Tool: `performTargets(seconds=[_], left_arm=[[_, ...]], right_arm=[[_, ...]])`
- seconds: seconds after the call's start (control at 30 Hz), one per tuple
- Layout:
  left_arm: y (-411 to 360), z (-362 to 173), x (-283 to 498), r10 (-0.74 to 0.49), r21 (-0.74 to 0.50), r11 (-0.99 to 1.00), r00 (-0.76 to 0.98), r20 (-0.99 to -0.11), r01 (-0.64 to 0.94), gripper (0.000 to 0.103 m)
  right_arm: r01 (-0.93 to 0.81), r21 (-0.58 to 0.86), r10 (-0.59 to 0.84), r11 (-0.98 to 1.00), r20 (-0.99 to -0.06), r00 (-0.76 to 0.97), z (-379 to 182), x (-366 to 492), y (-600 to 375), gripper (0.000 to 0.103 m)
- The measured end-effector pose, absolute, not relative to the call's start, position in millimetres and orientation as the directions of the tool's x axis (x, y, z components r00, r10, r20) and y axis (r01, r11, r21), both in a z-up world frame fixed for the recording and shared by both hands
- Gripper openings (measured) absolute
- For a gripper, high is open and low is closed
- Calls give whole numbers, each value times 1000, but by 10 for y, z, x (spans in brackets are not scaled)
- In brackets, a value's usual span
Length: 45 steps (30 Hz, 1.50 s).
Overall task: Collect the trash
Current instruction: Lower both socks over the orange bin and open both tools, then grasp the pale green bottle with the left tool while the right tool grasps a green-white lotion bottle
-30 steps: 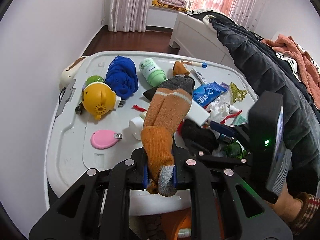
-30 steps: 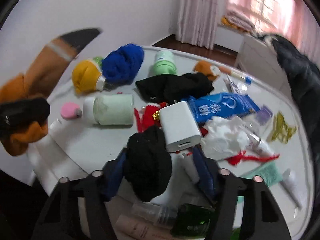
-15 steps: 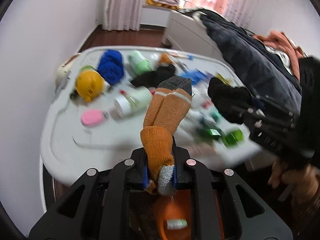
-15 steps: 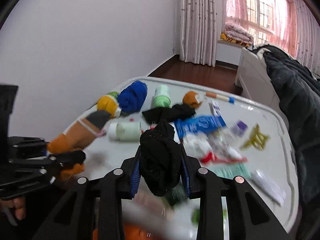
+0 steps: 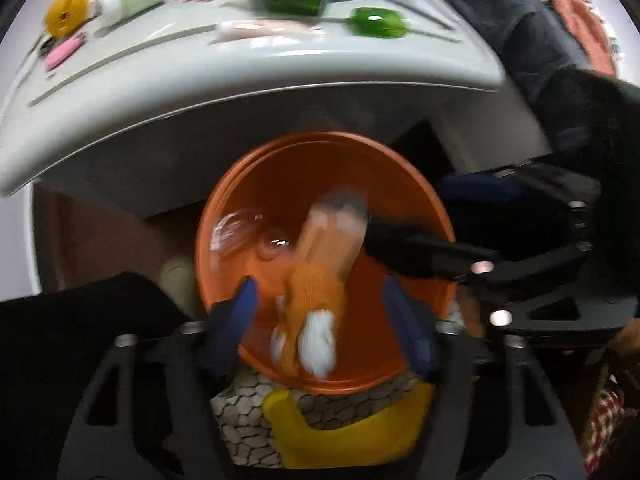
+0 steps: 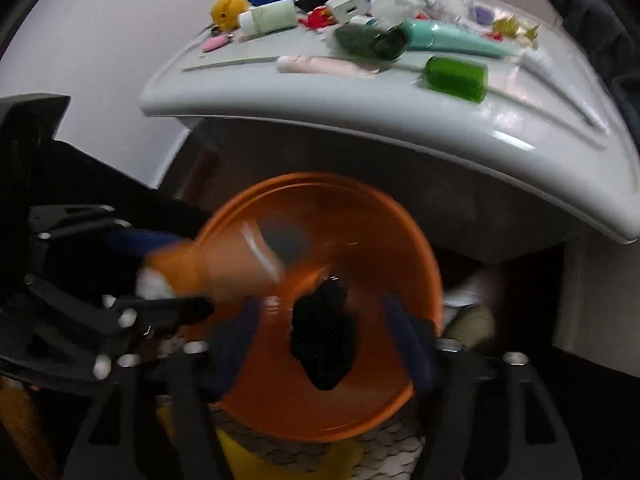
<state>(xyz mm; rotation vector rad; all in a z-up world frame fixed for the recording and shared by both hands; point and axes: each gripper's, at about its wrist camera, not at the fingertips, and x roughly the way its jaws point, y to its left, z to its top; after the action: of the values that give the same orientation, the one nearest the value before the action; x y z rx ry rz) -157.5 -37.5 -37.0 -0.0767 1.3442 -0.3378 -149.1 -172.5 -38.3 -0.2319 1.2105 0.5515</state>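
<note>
Both grippers point steeply down over an orange bucket point(image 5: 280, 184) that stands on the floor just in front of the white table's rounded edge point(image 5: 248, 76), the bucket's rim partly tucked under that overhang. The left gripper point(image 5: 320, 320) has just spread its jaws wide; the orange sock point(image 5: 320, 276) sits blurred between the blue pads point(image 5: 244, 304) without either pressing on it, above the bucket's mouth. The right gripper point(image 6: 320, 332) has likewise just opened wide, and the black sock point(image 6: 324, 336) hangs loose between its pads over the bucket. The two tools crowd each other across the rim, leaving little room sideways. On the tabletop near the edge lie a green bottle point(image 6: 456, 76), a pink tube point(image 6: 320, 65) and a teal tube point(image 6: 444, 38); farther back, a yellow toy point(image 6: 228, 10).
</note>
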Motion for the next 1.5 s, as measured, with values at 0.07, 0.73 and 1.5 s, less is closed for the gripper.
performTargets(seconds=[0.07, 0.73, 1.5], left_arm=[[-270, -364, -1542, -287, -261, 953, 190, -939, 154, 73], [432, 152, 370, -125, 76, 918, 465, -876, 390, 73], [662, 375, 257, -223, -151, 972, 521, -824, 179, 48]], right_arm=[[-521, 90, 275, 849, -917, 290, -298, -1473, -1747, 83], [-382, 102, 357, 918, -630, 689, 1046, -238, -2099, 90], [-412, 167, 406, 896, -685, 605, 767, 37, -1826, 90]])
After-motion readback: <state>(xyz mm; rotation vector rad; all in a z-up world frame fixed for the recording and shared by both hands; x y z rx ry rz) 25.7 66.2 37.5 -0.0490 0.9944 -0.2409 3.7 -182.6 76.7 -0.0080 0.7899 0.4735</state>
